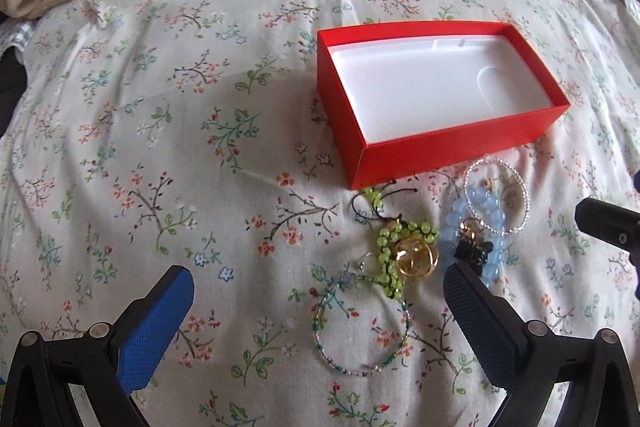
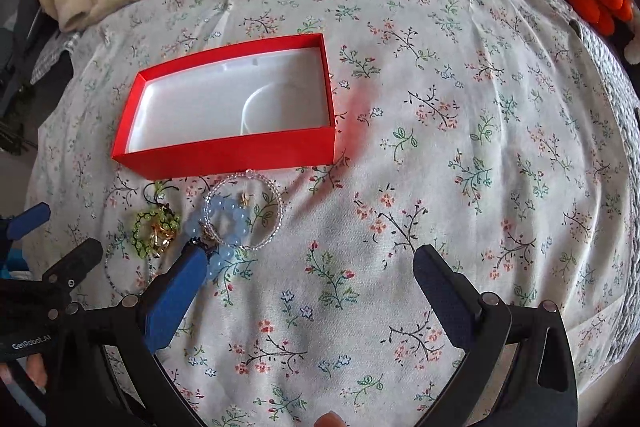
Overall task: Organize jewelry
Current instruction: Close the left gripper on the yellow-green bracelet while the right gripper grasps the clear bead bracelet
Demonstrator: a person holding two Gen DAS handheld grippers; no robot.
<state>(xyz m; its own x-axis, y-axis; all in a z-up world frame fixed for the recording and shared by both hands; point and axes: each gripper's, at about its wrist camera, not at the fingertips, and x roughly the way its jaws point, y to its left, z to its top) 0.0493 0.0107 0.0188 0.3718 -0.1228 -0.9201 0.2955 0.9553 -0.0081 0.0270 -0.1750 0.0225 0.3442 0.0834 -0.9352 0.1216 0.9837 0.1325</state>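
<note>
Left wrist view: left gripper spread wide, nothing held; jewelry pile just beyond its right finger; red box farther ahead.

A red box with a white lining is seen lying open on the flowered bedspread, nothing inside it. Just below its near wall, the jewelry is heaped together. A green bead bracelet on black cord is tangled with a gold ring piece. Beside it, a pale blue bead bracelet is overlapped by a thin clear-beaded bangle, with a small black charm resting on the blue beads. Nearest of all, a fine multicoloured bead loop is laid flat.
</note>
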